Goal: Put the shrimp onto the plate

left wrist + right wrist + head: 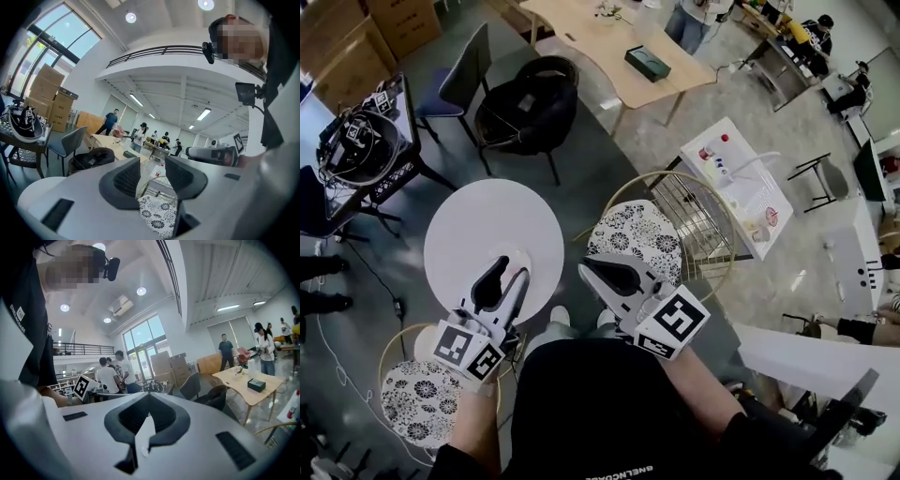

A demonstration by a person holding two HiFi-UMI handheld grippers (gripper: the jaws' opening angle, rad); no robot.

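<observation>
The grey left claw is wide open w/ nothing between its dark ribbed pads. The grey right claw has its tips shut together, also empty. Both are held high above the furniture and both claw views look out across the room, not down at any worktop. The shrimp shows in no view, so its place can't be told. A small pale round shape on the round white worktop, partly behind the left claw, may be the plate, but that's not certain. Main risk: w/ no target in sight, a descent from here would be half blind. A claw could land on the wrong surface, e.g. the round floral-patterned worktop or the gold wire frame beside it. The pale shape sits near the white worktop's front edge, so a careless drop of the left claw could nudge it off. The right claw would have to open before any pick; going in closed, it would prob. just shove a small slippery shrimp aside.
</observation>
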